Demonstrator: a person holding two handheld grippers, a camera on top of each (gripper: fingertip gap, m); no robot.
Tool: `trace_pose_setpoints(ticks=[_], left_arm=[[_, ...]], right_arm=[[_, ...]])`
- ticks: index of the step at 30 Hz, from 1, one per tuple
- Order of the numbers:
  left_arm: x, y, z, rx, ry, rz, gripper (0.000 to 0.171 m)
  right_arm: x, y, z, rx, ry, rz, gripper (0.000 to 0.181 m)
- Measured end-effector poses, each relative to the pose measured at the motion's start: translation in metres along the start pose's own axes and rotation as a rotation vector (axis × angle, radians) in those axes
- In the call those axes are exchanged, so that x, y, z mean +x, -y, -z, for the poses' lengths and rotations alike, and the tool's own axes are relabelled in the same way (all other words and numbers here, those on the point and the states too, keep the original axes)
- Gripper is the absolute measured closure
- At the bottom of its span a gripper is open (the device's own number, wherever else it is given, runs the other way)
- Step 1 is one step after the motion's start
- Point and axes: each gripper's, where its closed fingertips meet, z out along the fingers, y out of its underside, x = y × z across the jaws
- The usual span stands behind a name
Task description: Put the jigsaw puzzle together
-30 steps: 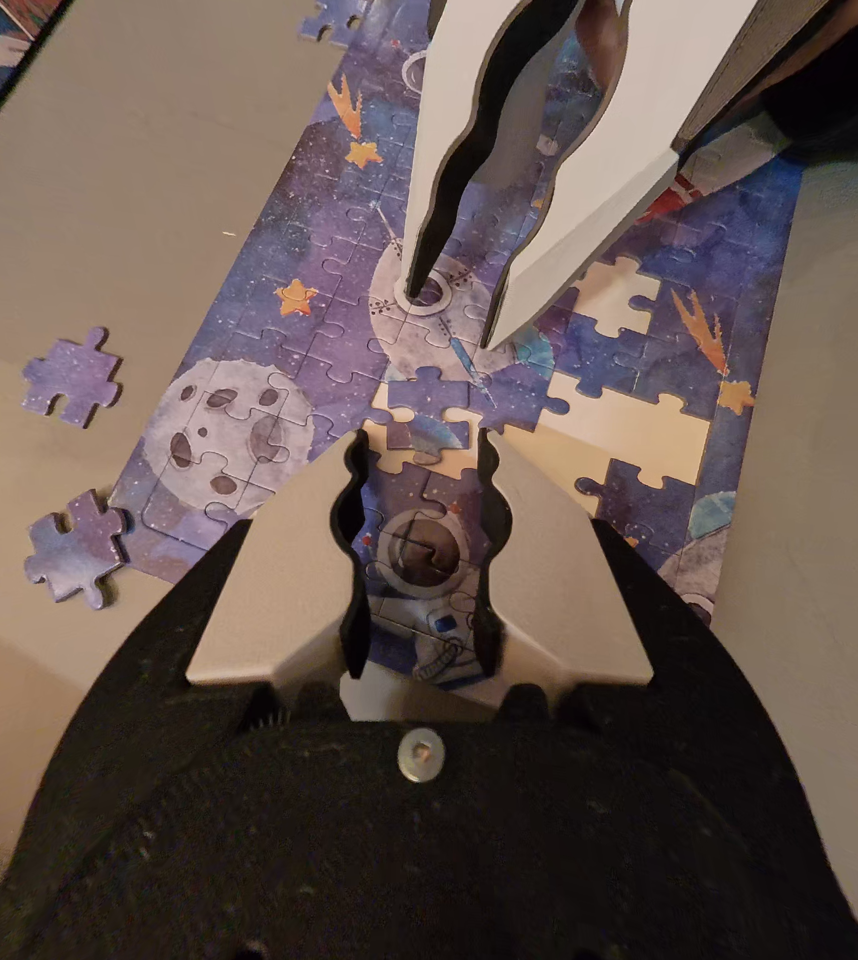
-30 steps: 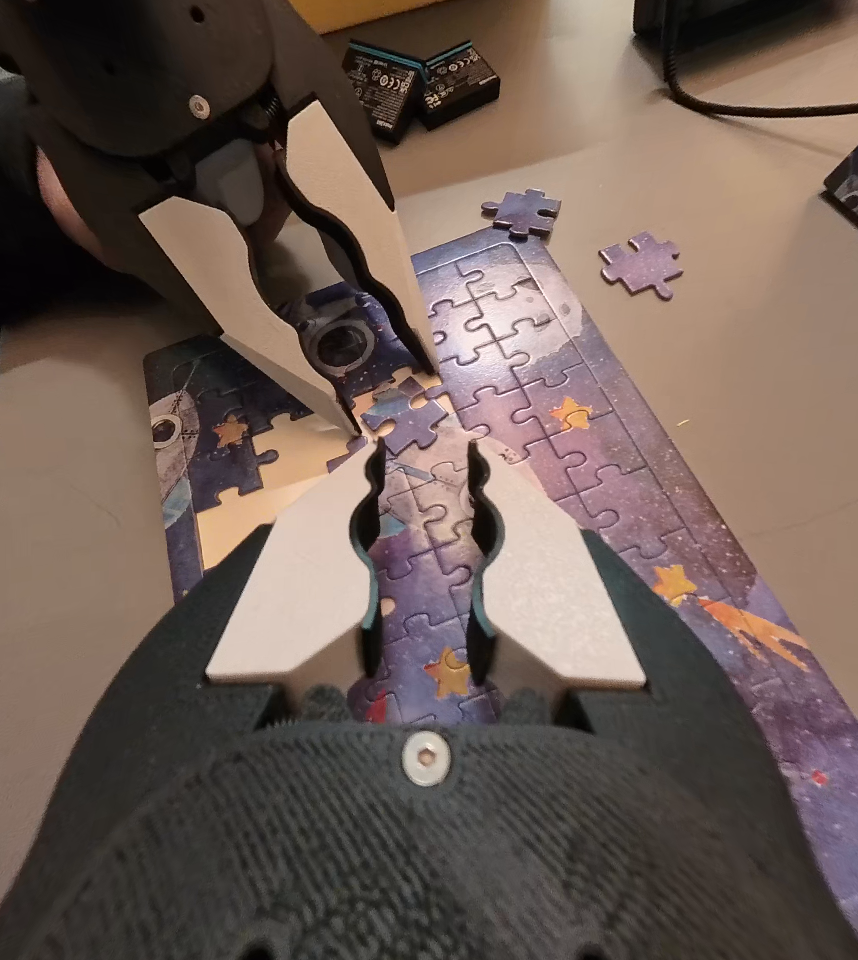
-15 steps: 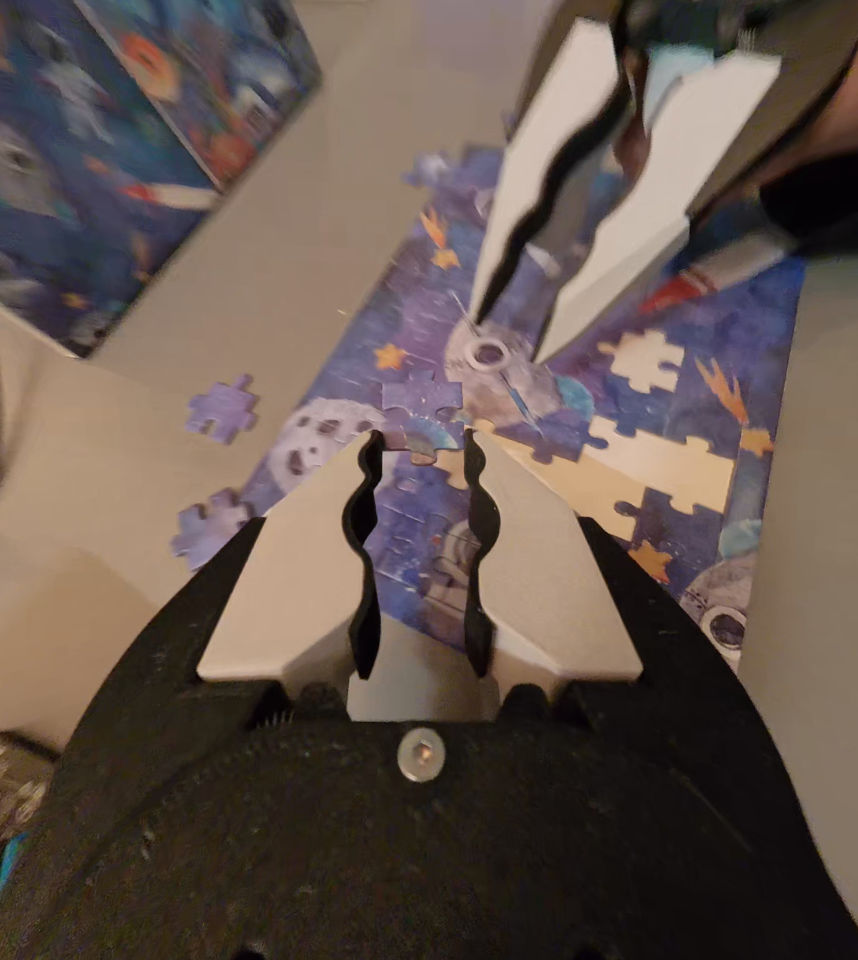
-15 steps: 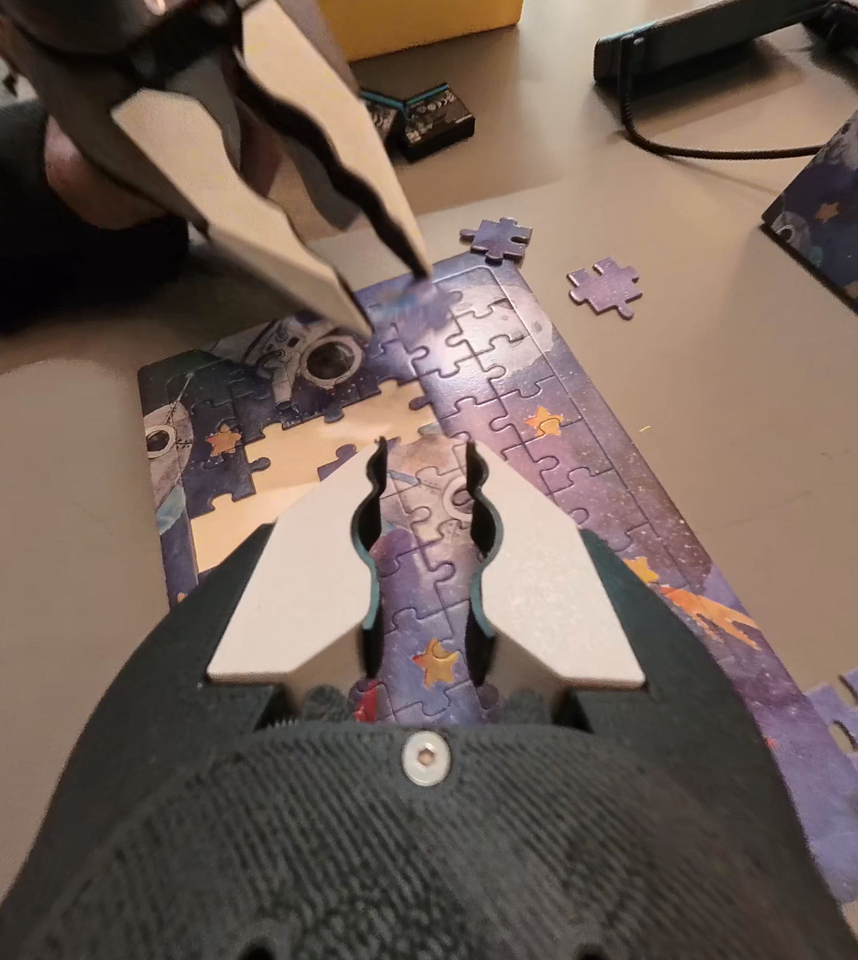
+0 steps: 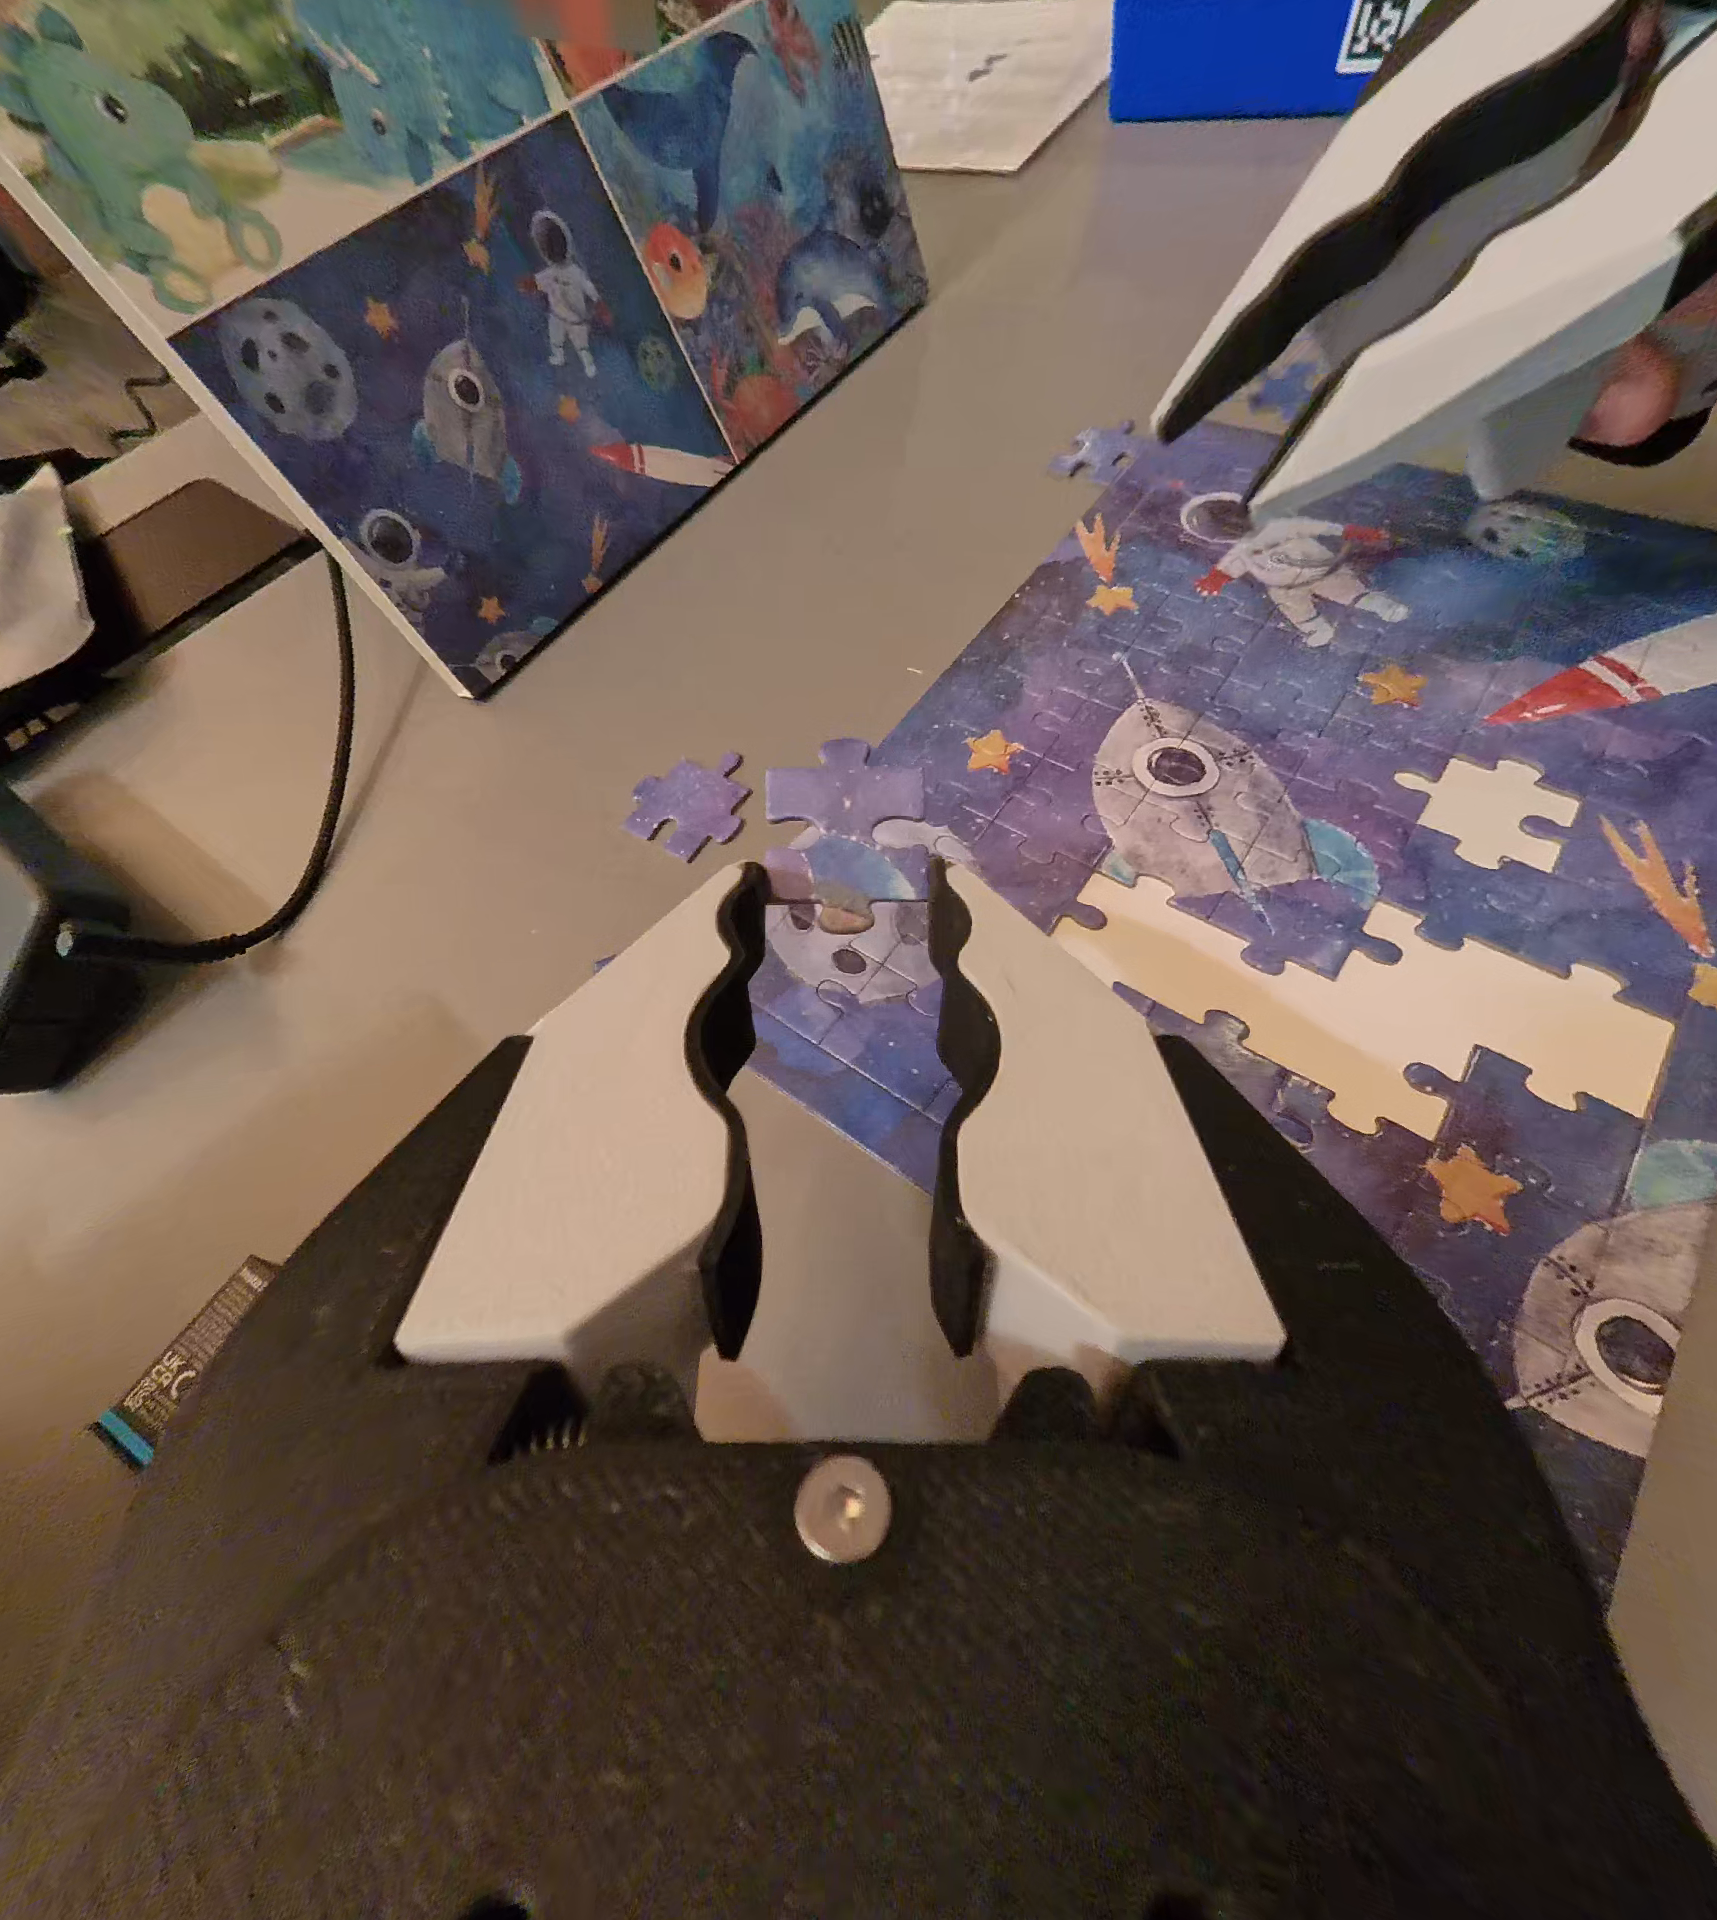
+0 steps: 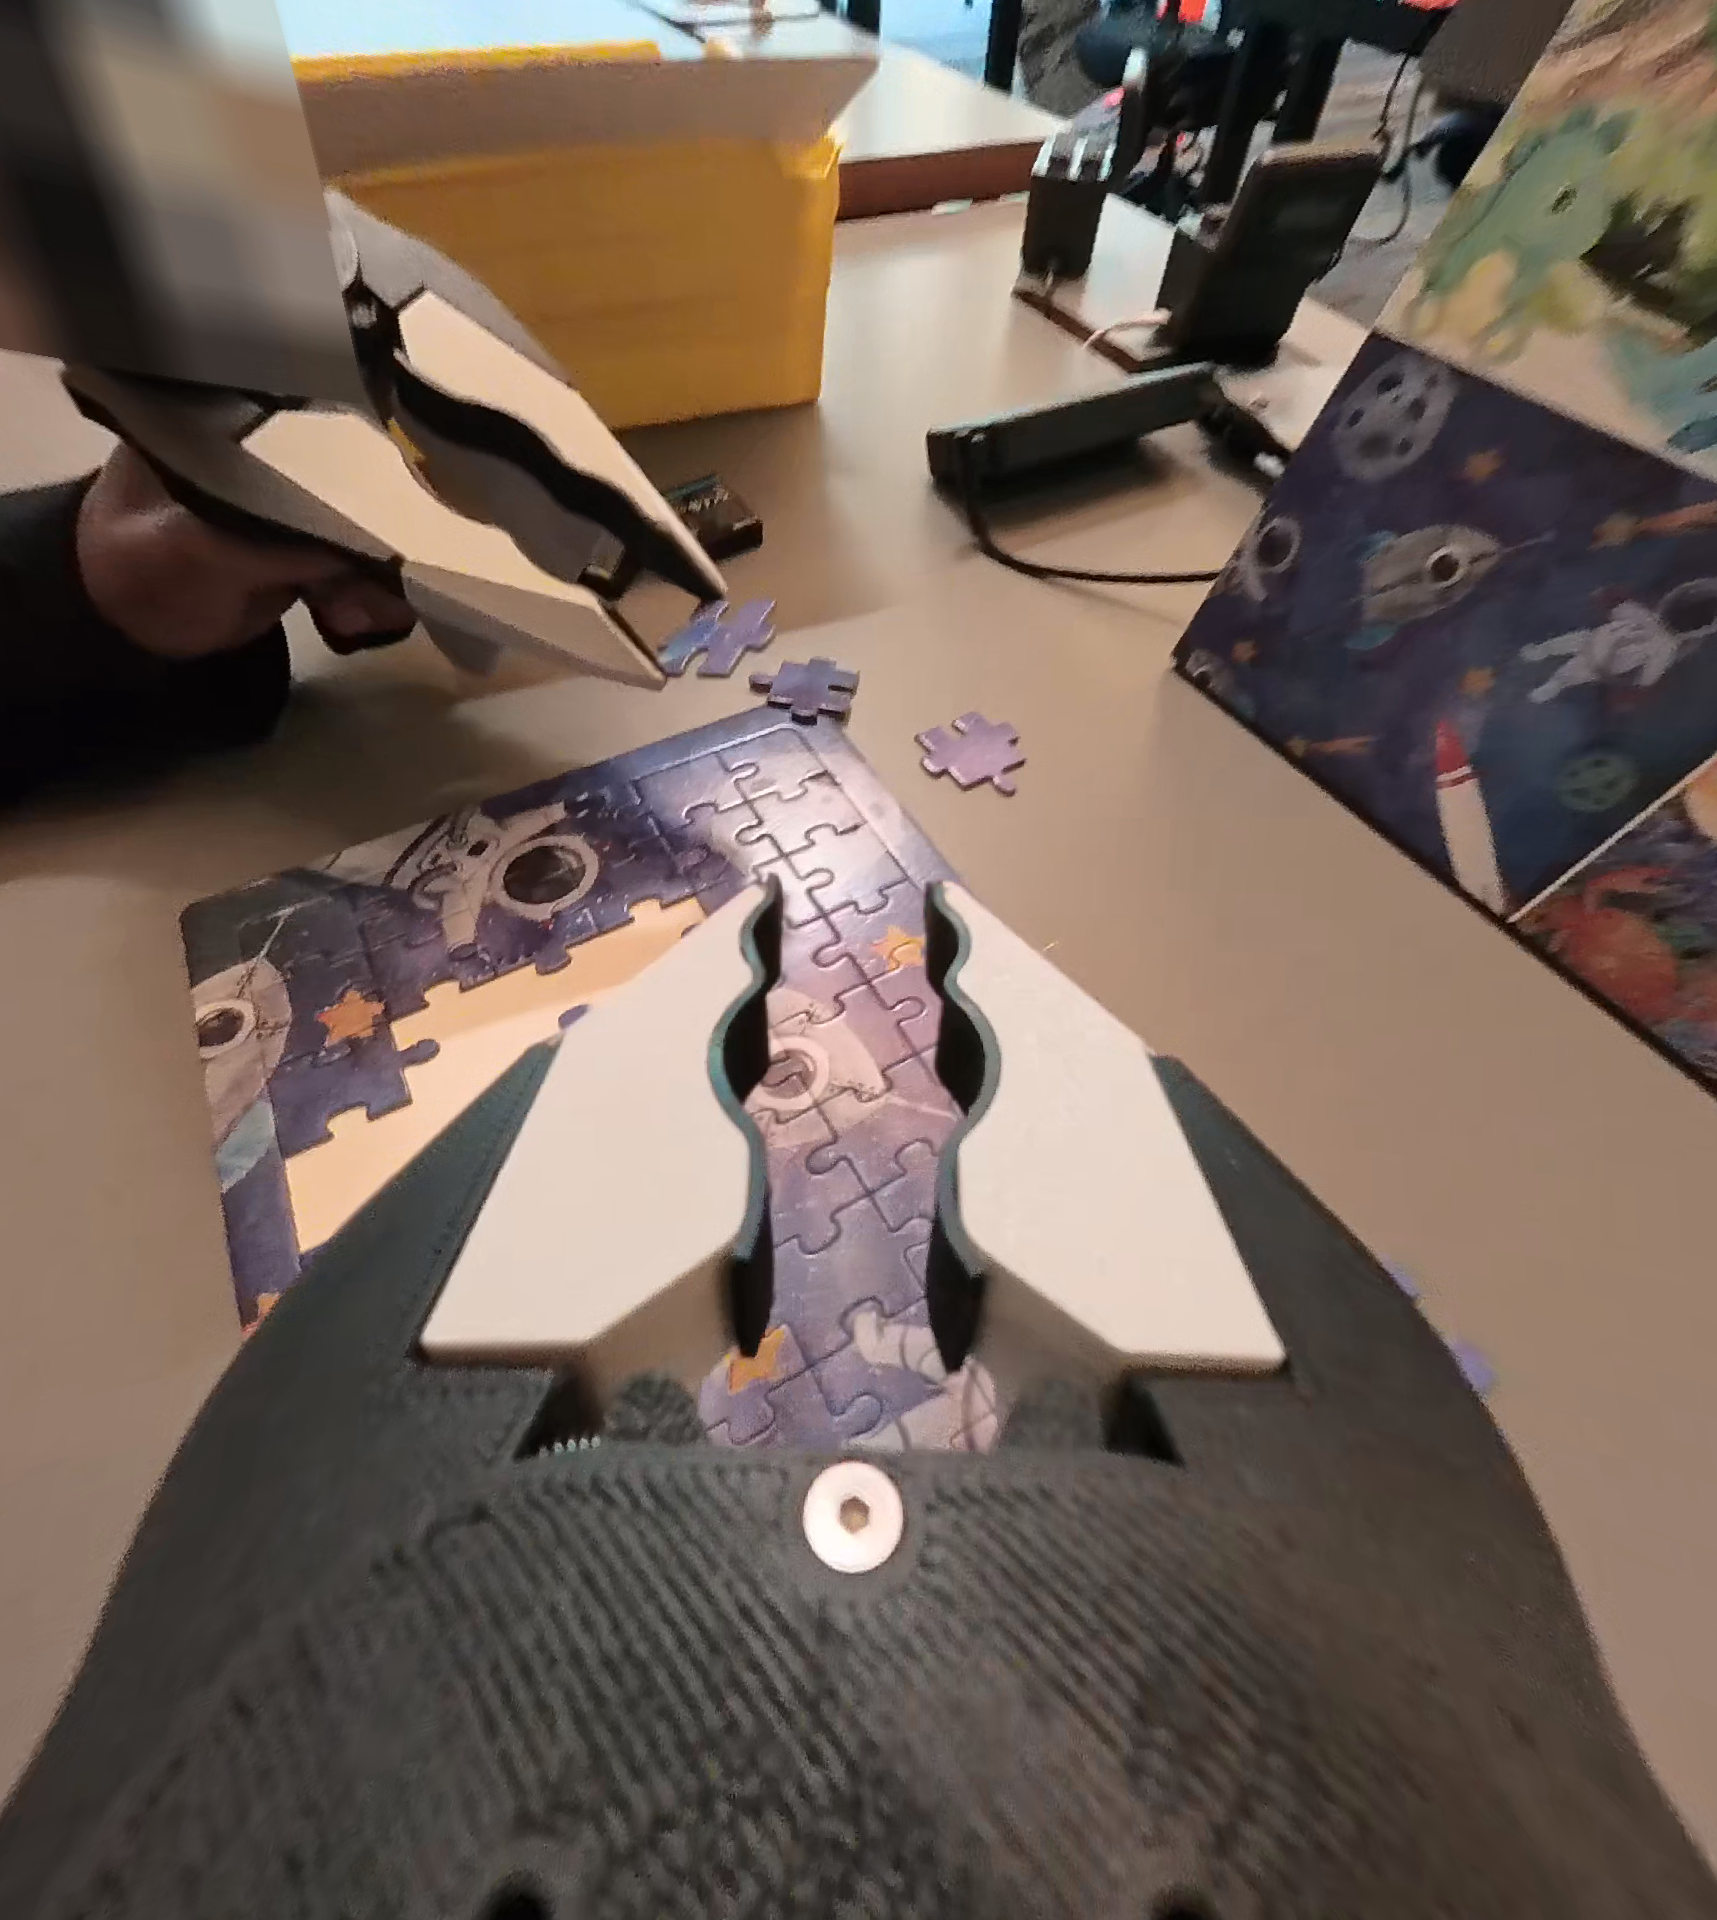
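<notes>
Found the left gripper (image 5: pixel 849 881) clamped at its fingertips on one puzzle piece (image 5: pixel 841 800), mid-frame in the left wrist view and upper left in the right wrist view, apparently clear of the table. Found the right gripper (image 6: pixel 854 904) spread with nothing between its fingers, raised over the jigsaw puzzle (image 5: pixel 1249 644).

Noted the change: a second ago saw this piece lying loosely across the long bare gap (image 5: pixel 1405 997) right of centre. Now see it lifted out and carried left to the puzzle's corner, beside a loose piece (image 5: pixel 688 805). Noted the right gripper drawn back as well.

Judged no fit achieved there. Recorded the long gap and the smaller gap (image 5: pixel 1488 826) above it as unfilled. Expect turning or another slot.
</notes>
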Motion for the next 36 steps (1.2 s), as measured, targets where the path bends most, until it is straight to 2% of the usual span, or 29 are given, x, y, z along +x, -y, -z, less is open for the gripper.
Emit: trace_pose_setpoints(ticks=[5, 14, 21, 26, 30, 36], left_arm=[[-0.004, 0.000, 0.002, 0.011, 0.007, 0.036, 0.143], [-0.001, -0.002, -0.001, -0.006, 0.005, 0.020, 0.143], [0.019, 0.002, -0.005, 0.007, -0.078, -0.042, 0.143], [0.041, 0.004, -0.008, -0.001, -0.087, -0.229, 0.143], [0.069, 0.012, -0.004, 0.059, -0.164, -0.346, 0.143], [0.092, 0.017, 0.002, 0.109, -0.245, -0.394, 0.143]], right_arm=[[0.004, 0.009, 0.007, 0.051, -0.025, 0.005, 0.157], [0.000, 0.007, 0.003, 0.036, -0.023, 0.029, 0.157], [-0.005, 0.005, 0.001, 0.030, 0.007, 0.017, 0.157], [-0.023, 0.004, -0.007, 0.035, 0.119, -0.048, 0.149], [-0.042, 0.008, -0.010, 0.075, 0.282, -0.201, 0.143], [-0.059, 0.003, -0.016, 0.053, 0.444, -0.346, 0.141]])
